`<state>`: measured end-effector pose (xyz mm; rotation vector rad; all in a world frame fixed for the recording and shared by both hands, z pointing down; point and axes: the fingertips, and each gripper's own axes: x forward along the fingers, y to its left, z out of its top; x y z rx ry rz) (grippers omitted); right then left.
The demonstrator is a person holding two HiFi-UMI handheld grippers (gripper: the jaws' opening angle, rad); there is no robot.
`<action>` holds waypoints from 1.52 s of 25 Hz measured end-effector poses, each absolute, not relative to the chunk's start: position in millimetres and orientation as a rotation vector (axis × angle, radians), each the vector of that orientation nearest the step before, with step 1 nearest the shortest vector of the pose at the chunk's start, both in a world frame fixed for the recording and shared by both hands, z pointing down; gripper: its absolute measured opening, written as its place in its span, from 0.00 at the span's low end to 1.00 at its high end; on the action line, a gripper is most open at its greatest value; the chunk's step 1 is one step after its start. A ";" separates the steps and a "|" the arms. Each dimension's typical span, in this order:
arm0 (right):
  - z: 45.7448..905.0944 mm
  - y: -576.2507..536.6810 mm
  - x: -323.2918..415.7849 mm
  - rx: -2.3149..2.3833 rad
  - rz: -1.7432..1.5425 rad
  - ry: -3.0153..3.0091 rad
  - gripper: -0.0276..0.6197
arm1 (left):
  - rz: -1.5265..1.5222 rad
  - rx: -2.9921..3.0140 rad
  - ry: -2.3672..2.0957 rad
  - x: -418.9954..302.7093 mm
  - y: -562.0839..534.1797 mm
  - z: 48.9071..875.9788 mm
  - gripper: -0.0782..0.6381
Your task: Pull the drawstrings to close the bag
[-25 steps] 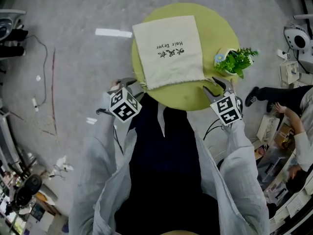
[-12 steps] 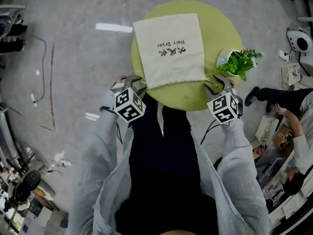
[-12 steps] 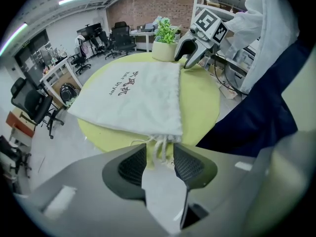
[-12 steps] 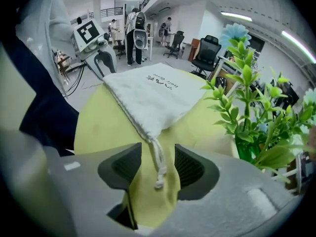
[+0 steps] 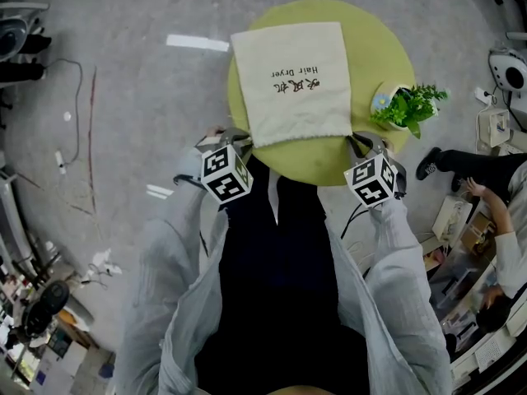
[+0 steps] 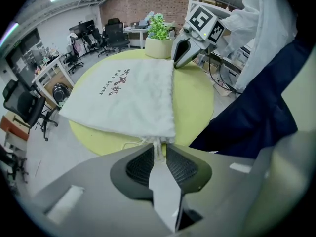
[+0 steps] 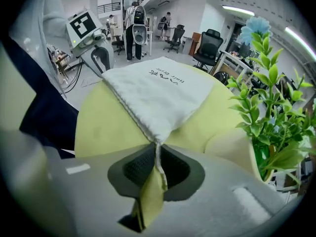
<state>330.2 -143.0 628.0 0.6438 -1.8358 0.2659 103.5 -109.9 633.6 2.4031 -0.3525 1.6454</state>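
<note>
A cream cloth bag [image 5: 296, 81] with dark print lies flat on the round yellow-green table [image 5: 379, 48], its gathered mouth toward me. My left gripper [image 5: 233, 138] sits at the mouth's left corner and my right gripper [image 5: 363, 145] at the right corner. In the left gripper view the jaws [image 6: 158, 147] have just been closing and now pinch the white left drawstring [image 6: 131, 143] where it leaves the bag [image 6: 123, 95]. In the right gripper view the jaws [image 7: 158, 144] have also just been closing, and the right drawstring [image 7: 158, 157] is clamped between the pads.
A potted green plant [image 5: 403, 105] stands on the table's right edge, close to my right gripper. A seated person's legs [image 5: 469, 167] are at the right. White tape [image 5: 196, 43] lies on the floor, with cables and office clutter at the left.
Both grippers edged in to the bag's near corners. Their jaws, apart earlier, have come together on the drawstrings. The bag has not moved.
</note>
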 end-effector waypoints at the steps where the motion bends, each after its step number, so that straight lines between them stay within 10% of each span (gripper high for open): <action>1: 628.3 -141.4 329.2 0.643 0.269 -1.831 0.10 | 1.631 2.387 -0.362 102.9 -109.8 633.1 0.24; 38: 616.4 -110.6 342.2 0.550 0.025 -1.608 0.06 | 1.971 2.293 -0.539 49.3 -125.8 634.7 0.15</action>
